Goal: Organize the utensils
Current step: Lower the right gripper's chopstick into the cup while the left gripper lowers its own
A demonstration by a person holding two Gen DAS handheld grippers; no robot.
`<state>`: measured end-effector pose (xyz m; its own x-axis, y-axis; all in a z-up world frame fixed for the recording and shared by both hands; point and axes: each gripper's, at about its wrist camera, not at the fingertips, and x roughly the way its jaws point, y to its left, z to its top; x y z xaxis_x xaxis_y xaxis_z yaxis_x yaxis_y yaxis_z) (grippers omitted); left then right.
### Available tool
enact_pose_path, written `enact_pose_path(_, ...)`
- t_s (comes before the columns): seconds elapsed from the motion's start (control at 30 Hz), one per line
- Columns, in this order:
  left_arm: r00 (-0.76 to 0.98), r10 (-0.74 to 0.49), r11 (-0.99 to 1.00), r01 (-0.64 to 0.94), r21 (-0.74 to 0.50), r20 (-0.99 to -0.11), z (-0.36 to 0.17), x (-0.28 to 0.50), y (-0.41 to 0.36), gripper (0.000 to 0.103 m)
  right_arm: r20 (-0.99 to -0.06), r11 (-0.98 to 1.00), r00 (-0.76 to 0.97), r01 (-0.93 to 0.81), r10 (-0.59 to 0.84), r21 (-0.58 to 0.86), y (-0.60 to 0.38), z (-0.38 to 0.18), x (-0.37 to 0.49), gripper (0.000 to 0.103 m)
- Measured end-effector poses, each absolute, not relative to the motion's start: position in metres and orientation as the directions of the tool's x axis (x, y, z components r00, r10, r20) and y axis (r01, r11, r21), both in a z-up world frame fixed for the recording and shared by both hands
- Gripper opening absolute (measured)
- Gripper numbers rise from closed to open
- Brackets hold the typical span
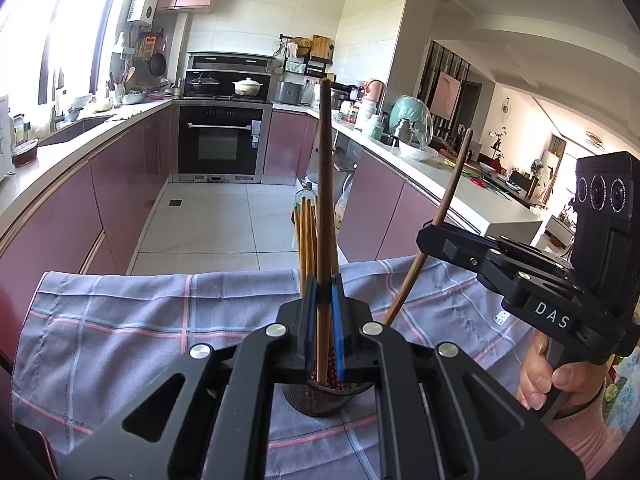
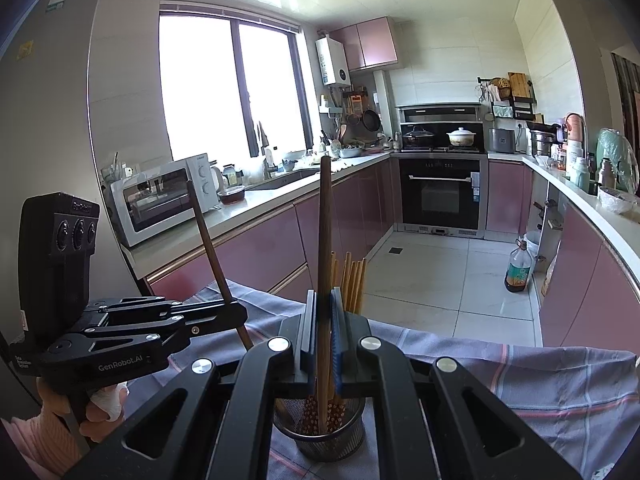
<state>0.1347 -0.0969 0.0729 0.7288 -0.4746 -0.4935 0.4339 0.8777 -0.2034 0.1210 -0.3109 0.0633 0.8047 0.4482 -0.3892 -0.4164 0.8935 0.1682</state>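
my left gripper (image 1: 324, 308) pinches dark chopstick (image 1: 325, 184) upright, lower end in mesh holder (image 2: 320, 436); my right gripper (image 2: 325, 328) clamps second chopstick (image 2: 325, 248) likewise, ready for dropping in.

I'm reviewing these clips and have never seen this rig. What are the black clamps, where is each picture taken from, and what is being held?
No robot: a person holds two black handheld grippers, each carrying a fisheye camera that looks along its fingers. In the left view, the left gripper is shut on a dark brown wooden chopstick; in the right view, the right gripper is shut on another dark chopstick. Below both, a round metal mesh utensil cup with lighter bamboo chopsticks stands on a grey checked cloth.
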Motion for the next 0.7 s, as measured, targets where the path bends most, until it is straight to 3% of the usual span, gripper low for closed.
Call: enact_pose_path(0.7,0.706,-0.455,0.885,0.423,-0.192,-0.543,0.05,0.147,-0.1,0.008,-0.432,0.898,0.79,-0.414,0.435,0.147,-0.307,0.051,0.132,0.005)
